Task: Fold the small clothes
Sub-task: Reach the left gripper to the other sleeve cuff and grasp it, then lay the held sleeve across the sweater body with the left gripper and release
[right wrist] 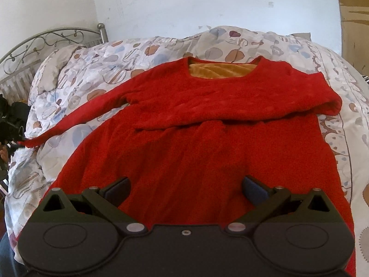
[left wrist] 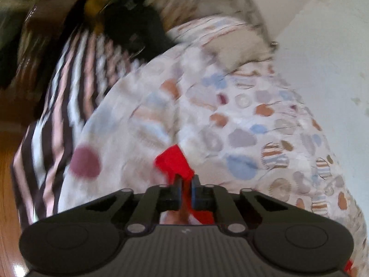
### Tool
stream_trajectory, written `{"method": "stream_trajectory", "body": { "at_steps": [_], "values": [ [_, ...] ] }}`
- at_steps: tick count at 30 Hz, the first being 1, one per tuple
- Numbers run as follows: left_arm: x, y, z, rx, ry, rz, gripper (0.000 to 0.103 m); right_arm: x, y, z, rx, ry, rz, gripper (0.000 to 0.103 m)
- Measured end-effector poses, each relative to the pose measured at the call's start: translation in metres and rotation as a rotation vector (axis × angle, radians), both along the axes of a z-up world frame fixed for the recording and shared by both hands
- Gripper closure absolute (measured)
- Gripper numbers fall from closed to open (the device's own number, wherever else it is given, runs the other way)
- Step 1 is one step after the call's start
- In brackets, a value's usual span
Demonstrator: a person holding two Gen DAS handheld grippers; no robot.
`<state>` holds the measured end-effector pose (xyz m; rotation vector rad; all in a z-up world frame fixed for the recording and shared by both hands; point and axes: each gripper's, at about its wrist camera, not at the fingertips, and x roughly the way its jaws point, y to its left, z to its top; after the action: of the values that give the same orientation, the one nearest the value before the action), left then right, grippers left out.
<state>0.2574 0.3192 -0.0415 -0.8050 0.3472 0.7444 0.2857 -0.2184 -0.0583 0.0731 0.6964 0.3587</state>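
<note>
A red fleece sweater [right wrist: 196,124] with a yellow lining at the neck lies flat on the patterned duvet [right wrist: 92,69]. Its right sleeve is folded across the chest; its left sleeve [right wrist: 76,117] stretches out to the left. My right gripper [right wrist: 185,187] is open and hovers over the sweater's lower hem, holding nothing. In the blurred left wrist view, my left gripper [left wrist: 185,182] is shut on the red cuff of the left sleeve [left wrist: 174,161], held above the duvet [left wrist: 207,115].
A metal bed headboard [right wrist: 53,37] stands at the back left against a white wall [right wrist: 207,0]. A striped cloth [left wrist: 60,106] and dark items [left wrist: 129,23] lie beside the duvet. A wooden floor [left wrist: 7,161] shows at the left.
</note>
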Motion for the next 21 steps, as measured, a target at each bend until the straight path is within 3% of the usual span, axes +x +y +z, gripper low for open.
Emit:
{"method": "stream_trajectory", "body": {
  "at_steps": [6,12,16,21],
  "values": [
    [0.024,-0.023,0.060,0.208,-0.098,-0.103,0.098,-0.001,-0.007,0.003,0.047,-0.003,-0.008,0.000],
    [0.048,-0.089,0.125,0.409,-0.242,-0.323,0.098,-0.005,-0.018,0.012,0.081,-0.029,-0.034,0.000],
    [0.071,-0.143,0.156,0.428,-0.332,-0.474,0.098,-0.009,-0.032,0.020,0.078,-0.054,-0.071,0.000],
    [0.103,-0.215,0.172,0.383,-0.389,-0.684,0.098,-0.014,-0.057,0.028,0.074,-0.080,-0.135,0.000]
  ]
}}
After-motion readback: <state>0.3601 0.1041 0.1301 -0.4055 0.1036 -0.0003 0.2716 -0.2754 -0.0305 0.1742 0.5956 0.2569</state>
